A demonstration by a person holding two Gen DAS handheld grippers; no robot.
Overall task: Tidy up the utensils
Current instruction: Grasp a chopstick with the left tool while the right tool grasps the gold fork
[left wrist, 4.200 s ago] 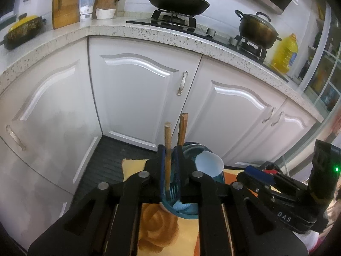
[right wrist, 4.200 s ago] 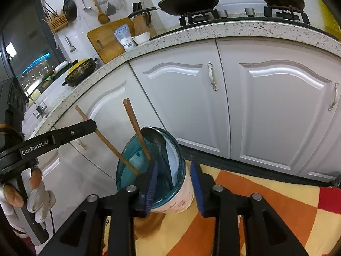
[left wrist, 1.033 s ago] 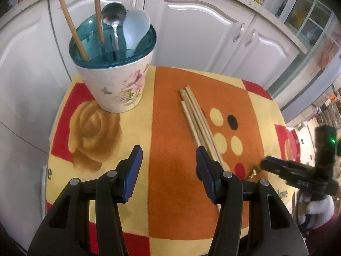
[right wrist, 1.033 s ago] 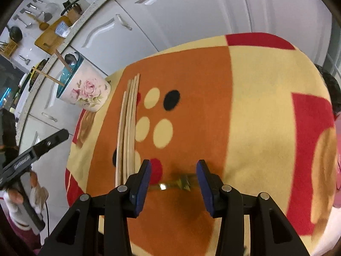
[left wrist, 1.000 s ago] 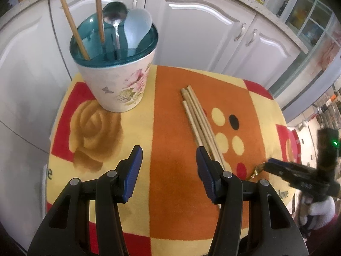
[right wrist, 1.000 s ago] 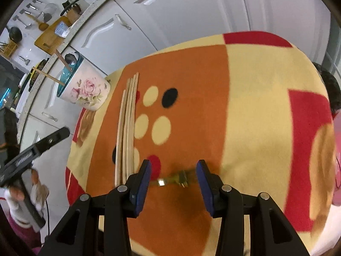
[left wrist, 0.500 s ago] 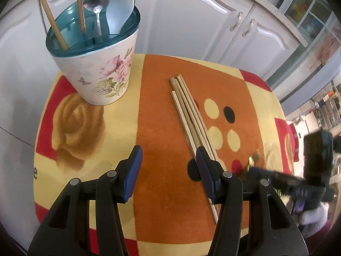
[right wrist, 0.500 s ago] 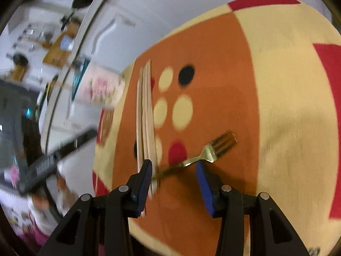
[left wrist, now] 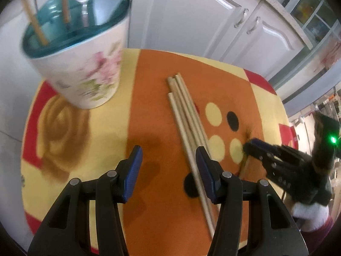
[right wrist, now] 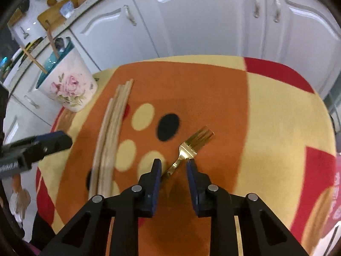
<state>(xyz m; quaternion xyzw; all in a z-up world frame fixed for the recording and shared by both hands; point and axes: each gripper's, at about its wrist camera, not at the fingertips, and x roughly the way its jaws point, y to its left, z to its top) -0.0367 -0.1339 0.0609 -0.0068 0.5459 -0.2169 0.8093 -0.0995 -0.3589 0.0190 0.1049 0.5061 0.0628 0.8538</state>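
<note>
- Lying on the orange part of the cloth [right wrist: 277,111]: a gold fork [right wrist: 191,147], tines pointing up-right in the right wrist view, handle running down-left between the pads of the right gripper [right wrist: 173,166].
- Right gripper: jaws have just been closing and stand narrow; the fork handle sits between them. A gap shows on each side of the handle, so the pads do not yet press on it.
- Left gripper [left wrist: 168,160]: about half open, nothing between the pads. Its right pad sits over the near end of the chopsticks [left wrist: 187,125]; whether it touches them I cannot tell.
- Chopsticks: a bundle of about 4 wooden sticks, side by side on the orange band, left of the fork and apart from it.
- Holder [left wrist: 85,68]: white cup with pink roses and a teal rim, upright at the far-left corner of the cloth. It holds 2 wooden handles and spoons; that part is blurred.
- White cabinets [right wrist: 202,21] stand behind the table.
</note>
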